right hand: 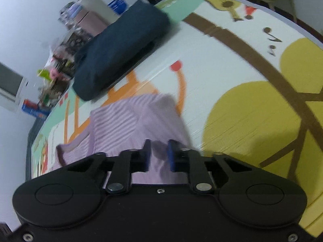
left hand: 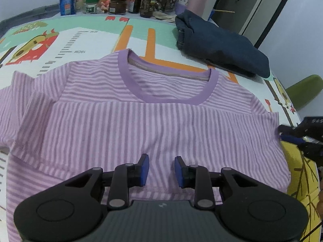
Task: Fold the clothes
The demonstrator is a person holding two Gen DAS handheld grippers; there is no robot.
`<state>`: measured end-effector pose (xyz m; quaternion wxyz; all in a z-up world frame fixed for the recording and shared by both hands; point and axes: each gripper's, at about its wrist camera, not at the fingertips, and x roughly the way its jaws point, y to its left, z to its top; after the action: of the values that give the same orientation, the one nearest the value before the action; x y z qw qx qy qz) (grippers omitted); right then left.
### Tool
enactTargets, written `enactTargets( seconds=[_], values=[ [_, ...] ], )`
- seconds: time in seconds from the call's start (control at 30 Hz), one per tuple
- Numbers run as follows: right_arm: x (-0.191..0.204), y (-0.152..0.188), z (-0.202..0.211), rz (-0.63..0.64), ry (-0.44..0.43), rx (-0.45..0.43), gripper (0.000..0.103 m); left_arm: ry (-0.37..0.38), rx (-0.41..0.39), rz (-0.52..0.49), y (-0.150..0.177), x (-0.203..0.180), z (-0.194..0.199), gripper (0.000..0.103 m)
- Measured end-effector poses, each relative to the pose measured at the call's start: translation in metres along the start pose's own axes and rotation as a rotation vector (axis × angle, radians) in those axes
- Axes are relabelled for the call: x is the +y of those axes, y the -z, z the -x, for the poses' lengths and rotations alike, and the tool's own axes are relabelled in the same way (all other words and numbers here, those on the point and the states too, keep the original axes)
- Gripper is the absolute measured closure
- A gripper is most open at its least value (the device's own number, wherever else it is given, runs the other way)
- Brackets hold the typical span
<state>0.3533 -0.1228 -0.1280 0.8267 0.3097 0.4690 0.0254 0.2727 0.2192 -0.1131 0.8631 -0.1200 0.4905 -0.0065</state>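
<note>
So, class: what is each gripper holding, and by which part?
Left gripper: nothing. Right gripper: purple striped T-shirt, seemingly by its sleeve edge.

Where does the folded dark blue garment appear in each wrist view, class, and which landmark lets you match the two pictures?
Left wrist view: the folded dark blue garment lies upper right, beyond the collar of the striped purple shirt.
Right wrist view: the garment lies upper left, stretching diagonally beyond the shirt.
Shared landmark: the orange lines printed on the mat, running between shirt and garment.
</note>
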Motion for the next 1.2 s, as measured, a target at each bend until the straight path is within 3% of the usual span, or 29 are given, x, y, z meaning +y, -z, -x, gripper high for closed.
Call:
enactTargets(
  seconds=[0.07,0.1,0.17,0.2,0.33,0.5,0.6,0.67,0.83,1.13,1.2],
  values=[
    [0.000,-0.005,0.009,0.003,0.003,-0.036,0.086,0.002,-0.002,0.011,0.002,0.003,0.002,0.072],
    [0.002,-0.007,0.010,-0.007,-0.054,-0.028,0.086,-0.002,-0.003,0.011,0.003,0.002,0.003,0.072],
    [0.006,-0.011,0.008,-0.033,-0.194,0.002,0.075,-0.009,-0.006,0.009,0.005,0.002,0.004,0.072],
    [0.011,-0.011,0.004,-0.030,-0.212,0.016,0.074,-0.012,-0.006,0.005,0.006,0.001,0.004,0.072],
    [0.022,-0.015,-0.026,0.021,-0.147,0.101,0.074,-0.013,-0.004,0.006,0.007,0.002,0.006,0.072],
    [0.011,-0.031,-0.029,0.040,-0.029,0.033,0.082,-0.001,-0.005,0.015,0.009,0.008,0.007,0.072],
    [0.002,-0.035,-0.005,0.017,-0.071,0.013,0.080,0.000,-0.006,0.020,0.009,0.008,0.007,0.072],
    [-0.005,-0.025,0.011,0.004,-0.126,0.053,0.075,0.000,-0.003,0.028,0.008,0.008,0.006,0.071],
    [-0.026,0.013,0.042,-0.066,-0.227,0.134,0.074,0.007,0.001,0.032,0.008,0.008,0.006,0.067],
    [-0.061,0.057,0.053,-0.184,-0.126,0.128,0.073,0.001,0.005,0.029,0.007,0.004,0.005,0.062],
    [-0.071,0.061,0.062,-0.245,-0.180,0.103,0.073,0.001,0.003,0.030,0.008,0.003,0.005,0.061]
  ],
)
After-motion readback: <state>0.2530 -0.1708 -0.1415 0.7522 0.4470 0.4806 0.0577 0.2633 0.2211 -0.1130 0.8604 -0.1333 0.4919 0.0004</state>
